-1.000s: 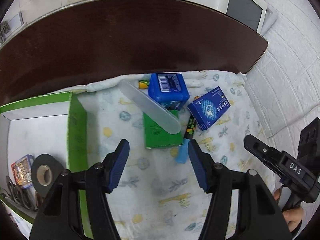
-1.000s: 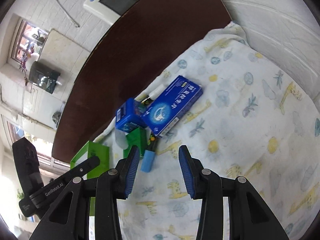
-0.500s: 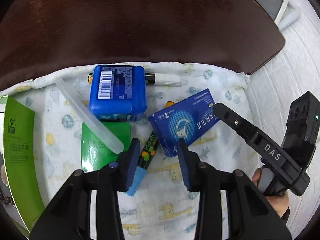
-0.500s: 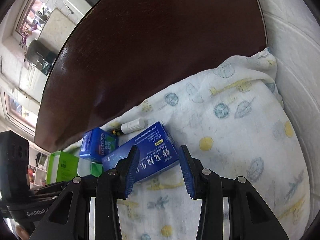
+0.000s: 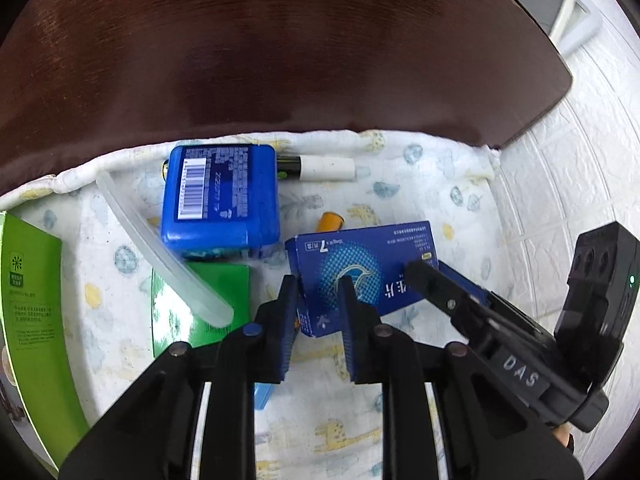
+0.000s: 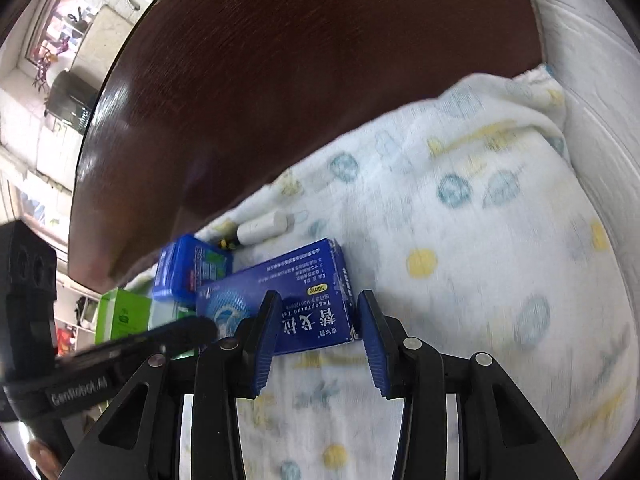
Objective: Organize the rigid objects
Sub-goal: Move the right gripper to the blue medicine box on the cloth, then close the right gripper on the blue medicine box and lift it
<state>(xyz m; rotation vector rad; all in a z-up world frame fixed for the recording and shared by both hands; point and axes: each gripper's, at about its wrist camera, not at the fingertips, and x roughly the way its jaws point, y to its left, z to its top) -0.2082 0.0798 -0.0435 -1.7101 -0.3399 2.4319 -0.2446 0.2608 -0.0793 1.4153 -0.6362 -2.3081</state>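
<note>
1. Here we are straddling the near corner of the dark blue carton (image 5: 360, 268) with our left gripper (image 5: 318, 312), its pads narrowly parted and not yet pressing.
2. We are holding our right gripper (image 6: 316, 334) spread wide around the carton's other end (image 6: 304, 300).
3. The carton is lying on the printed cloth (image 5: 400, 200), with the blue case (image 5: 220, 200) at its ten o'clock and the marker (image 5: 320, 168) at twelve.

A dark blue medicine carton (image 5: 362, 276) lies flat on the patterned cloth. Left of it sits a blue plastic case (image 5: 220, 200), barcode up. A white-capped marker (image 5: 320, 168), probably, lies beyond.
</note>
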